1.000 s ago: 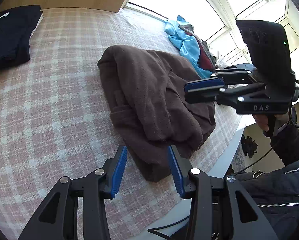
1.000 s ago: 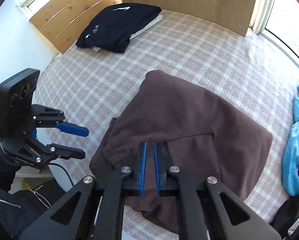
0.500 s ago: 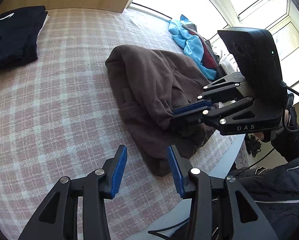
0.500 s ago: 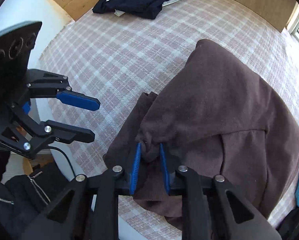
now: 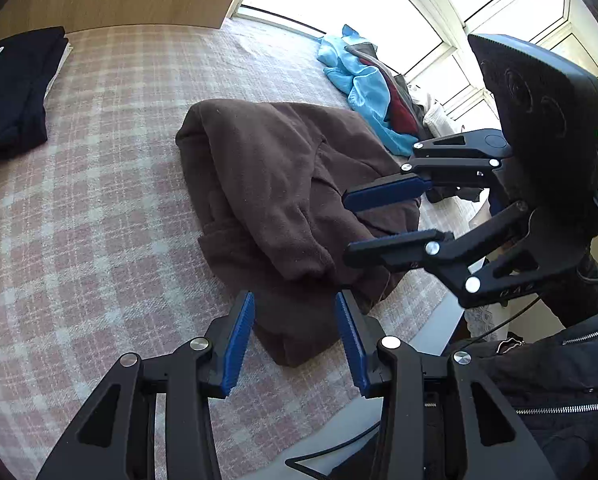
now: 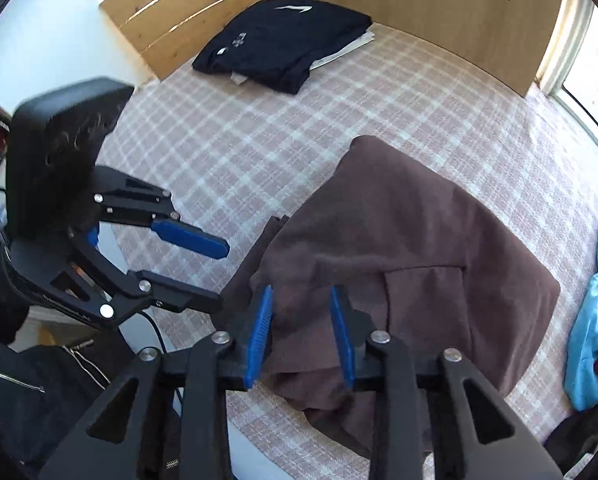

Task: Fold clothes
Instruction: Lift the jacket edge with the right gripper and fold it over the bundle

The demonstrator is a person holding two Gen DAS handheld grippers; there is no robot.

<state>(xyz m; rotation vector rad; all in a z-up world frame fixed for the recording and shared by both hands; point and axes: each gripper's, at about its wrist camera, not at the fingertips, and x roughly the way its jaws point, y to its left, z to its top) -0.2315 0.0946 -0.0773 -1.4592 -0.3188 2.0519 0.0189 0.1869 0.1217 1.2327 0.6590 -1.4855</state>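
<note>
A brown fleece garment (image 5: 271,184) lies partly folded on the pink plaid bed cover (image 5: 99,216); it also shows in the right wrist view (image 6: 411,236). My left gripper (image 5: 295,300) is open and empty, just above the garment's near edge; it shows at left in the right wrist view (image 6: 215,276). My right gripper (image 6: 301,300) is open and empty over the garment's folded near edge, and shows at right in the left wrist view (image 5: 347,226).
A folded dark navy garment (image 6: 283,44) lies at the far end by the wooden headboard (image 6: 419,4). A heap of blue and red clothes (image 5: 363,84) lies by the window. The bed's edge (image 5: 439,320) and the person's dark jacket (image 5: 539,380) are close by.
My right gripper was shut on a fold of the brown garment; it has opened and let go. The fold now lies on the garment. My left gripper stayed open and came closer.
</note>
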